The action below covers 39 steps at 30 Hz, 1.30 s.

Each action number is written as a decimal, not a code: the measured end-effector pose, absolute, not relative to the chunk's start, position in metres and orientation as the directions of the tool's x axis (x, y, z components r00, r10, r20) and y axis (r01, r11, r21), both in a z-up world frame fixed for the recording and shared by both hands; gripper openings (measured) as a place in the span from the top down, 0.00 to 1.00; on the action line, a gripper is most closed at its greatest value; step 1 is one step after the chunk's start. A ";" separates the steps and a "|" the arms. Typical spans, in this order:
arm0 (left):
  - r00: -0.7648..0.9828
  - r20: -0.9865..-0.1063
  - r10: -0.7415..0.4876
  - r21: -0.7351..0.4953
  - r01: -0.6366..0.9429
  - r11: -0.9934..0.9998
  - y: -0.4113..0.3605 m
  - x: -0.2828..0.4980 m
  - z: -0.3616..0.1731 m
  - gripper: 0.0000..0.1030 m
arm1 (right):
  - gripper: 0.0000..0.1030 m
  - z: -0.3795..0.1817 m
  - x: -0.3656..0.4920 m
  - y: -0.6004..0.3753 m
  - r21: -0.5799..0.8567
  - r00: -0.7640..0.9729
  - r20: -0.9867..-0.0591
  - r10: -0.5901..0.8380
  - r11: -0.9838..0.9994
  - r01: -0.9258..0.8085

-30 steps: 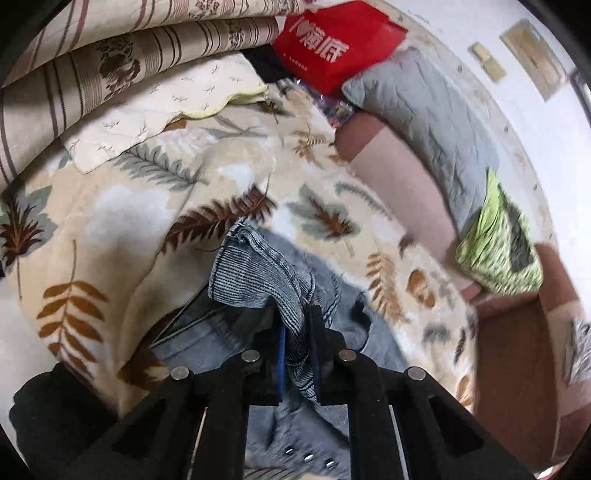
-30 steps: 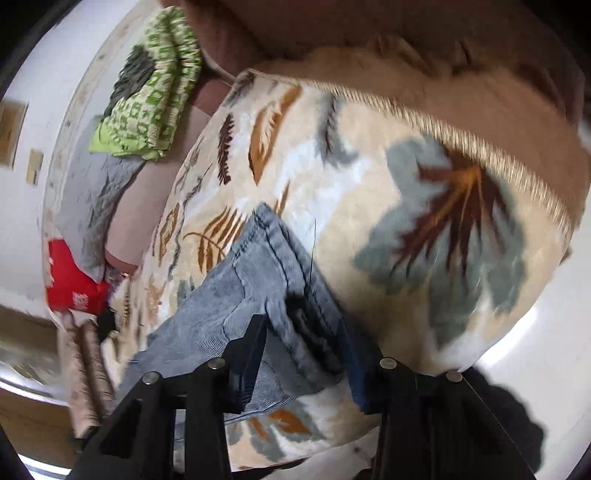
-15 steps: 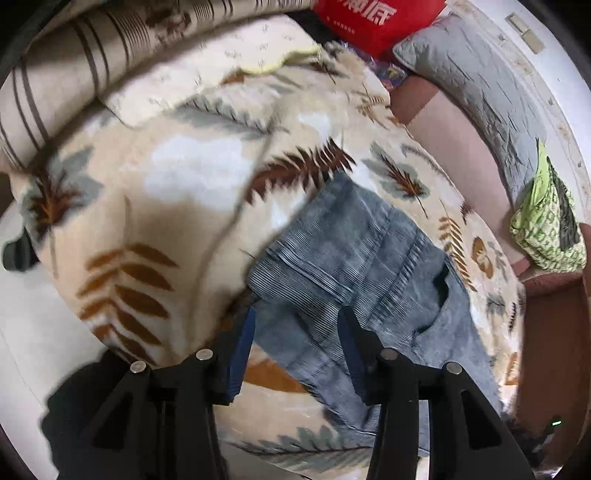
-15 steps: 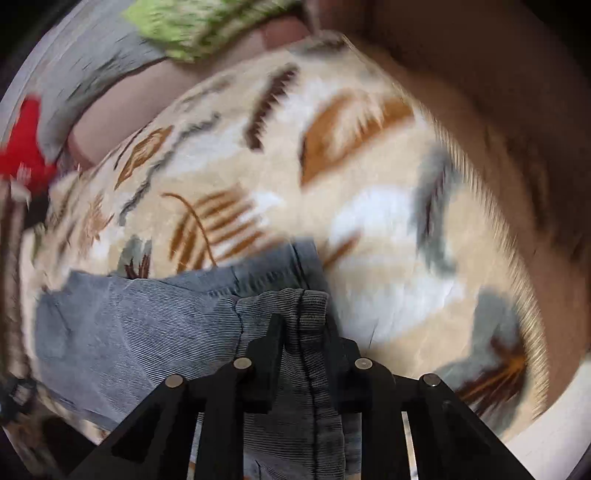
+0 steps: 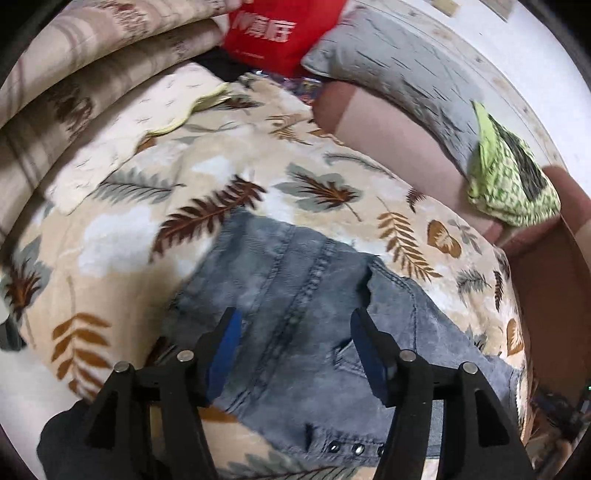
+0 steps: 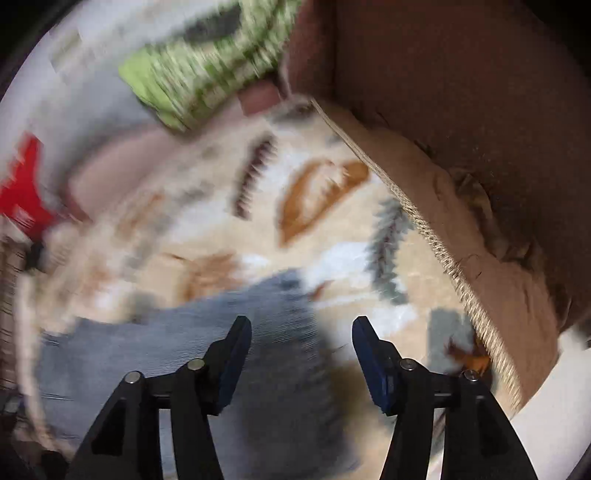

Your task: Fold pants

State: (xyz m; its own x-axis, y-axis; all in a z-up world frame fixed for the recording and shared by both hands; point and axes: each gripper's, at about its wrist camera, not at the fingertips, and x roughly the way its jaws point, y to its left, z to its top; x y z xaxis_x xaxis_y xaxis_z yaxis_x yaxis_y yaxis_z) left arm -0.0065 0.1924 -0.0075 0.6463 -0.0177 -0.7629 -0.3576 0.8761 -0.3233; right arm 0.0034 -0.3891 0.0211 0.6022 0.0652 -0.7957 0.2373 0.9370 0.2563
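Observation:
Grey-blue denim pants point(image 5: 295, 295) lie folded on a beige leaf-print blanket point(image 5: 122, 229). A row of metal rivets shows at their near edge. My left gripper point(image 5: 295, 325) is open just above the pants, holding nothing. In the right wrist view, which is blurred by motion, the pants point(image 6: 207, 350) lie at lower left. My right gripper point(image 6: 301, 332) is open and empty above their right edge and the blanket point(image 6: 332, 206).
A red bag point(image 5: 280, 33), a grey pillow point(image 5: 399, 70) and a green patterned cloth point(image 5: 509, 184) lie at the back. Striped rolled bedding point(image 5: 74, 74) is at the left. A brown sofa arm point(image 6: 461, 92) borders the blanket at the right.
Both grippers have let go of the pants and opened wide. The pants now lie flatter on the blanket. The right gripper is moving fast, blurring its view.

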 end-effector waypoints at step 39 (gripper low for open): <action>0.635 -0.772 0.009 -0.471 -0.582 0.663 0.300 -0.109 -0.028 0.32 | 0.79 -0.047 -0.025 0.127 -0.109 0.375 -0.843 0.385 0.560 -0.821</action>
